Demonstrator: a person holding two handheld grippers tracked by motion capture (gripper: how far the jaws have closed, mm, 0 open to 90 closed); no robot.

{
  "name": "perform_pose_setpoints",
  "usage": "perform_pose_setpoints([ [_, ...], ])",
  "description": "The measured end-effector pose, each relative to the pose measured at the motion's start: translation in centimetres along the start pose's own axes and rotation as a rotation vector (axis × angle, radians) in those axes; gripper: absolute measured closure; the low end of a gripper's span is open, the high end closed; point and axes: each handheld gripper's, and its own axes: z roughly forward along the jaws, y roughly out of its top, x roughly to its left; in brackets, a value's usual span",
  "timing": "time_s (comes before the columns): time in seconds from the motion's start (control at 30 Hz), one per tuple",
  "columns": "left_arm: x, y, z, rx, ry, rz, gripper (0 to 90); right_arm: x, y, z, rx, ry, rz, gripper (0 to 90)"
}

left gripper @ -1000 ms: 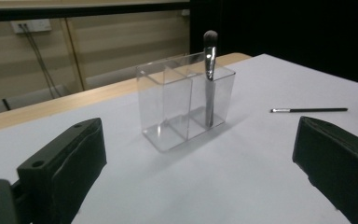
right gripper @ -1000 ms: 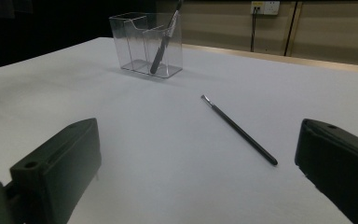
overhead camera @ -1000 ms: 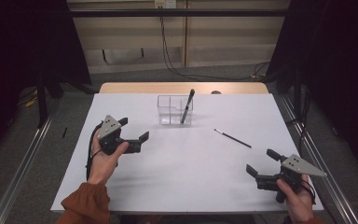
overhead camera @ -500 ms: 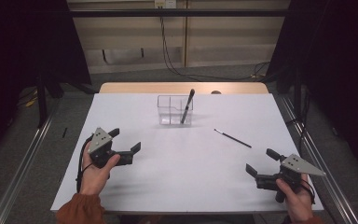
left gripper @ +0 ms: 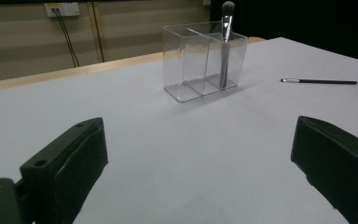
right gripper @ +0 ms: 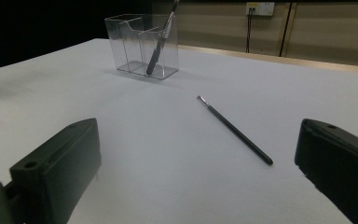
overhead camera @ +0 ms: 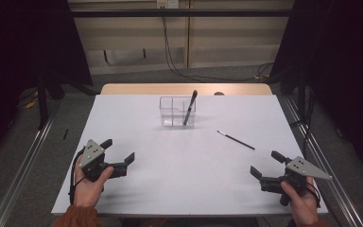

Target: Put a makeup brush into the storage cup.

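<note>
A clear two-compartment holder [overhead camera: 177, 112] [left gripper: 204, 60] [right gripper: 142, 45] stands at the table's far middle, with a dark makeup brush [overhead camera: 190, 107] [left gripper: 225, 44] [right gripper: 159, 42] leaning upright in its right compartment. A thin black brush [overhead camera: 236, 140] [left gripper: 319, 81] [right gripper: 234, 129] lies flat on the white table, right of the holder. My left gripper [overhead camera: 118, 155] [left gripper: 200, 172] is open near the front left, empty, held by a hand. Near the front right my right gripper [overhead camera: 266, 165] [right gripper: 200, 172] is open as well, nothing between its jaws.
The white tabletop [overhead camera: 179, 161] ends in a wooden strip [overhead camera: 184, 89] at the far edge. Metal rails [overhead camera: 23, 165] run along the floor on both sides. Cables [overhead camera: 179, 71] hang from a wall socket behind the table.
My left gripper has drawn back from the table's middle toward the front left edge, still open. The right gripper and both brushes have stayed put.
</note>
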Motion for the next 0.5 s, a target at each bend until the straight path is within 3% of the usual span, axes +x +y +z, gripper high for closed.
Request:
perform_pose_setpoints([
  [0.37,-0.7,-0.8,-2.3,0.014,0.045,0.028,3.5,-0.1,0.0,0.0,-0.005,0.008,-0.003,0.0],
  [0.5,-0.8,-1.3,-3.1,0.019,0.055,0.006,3.5,-0.1,0.1,0.0,-0.006,0.007,-0.012,0.0],
])
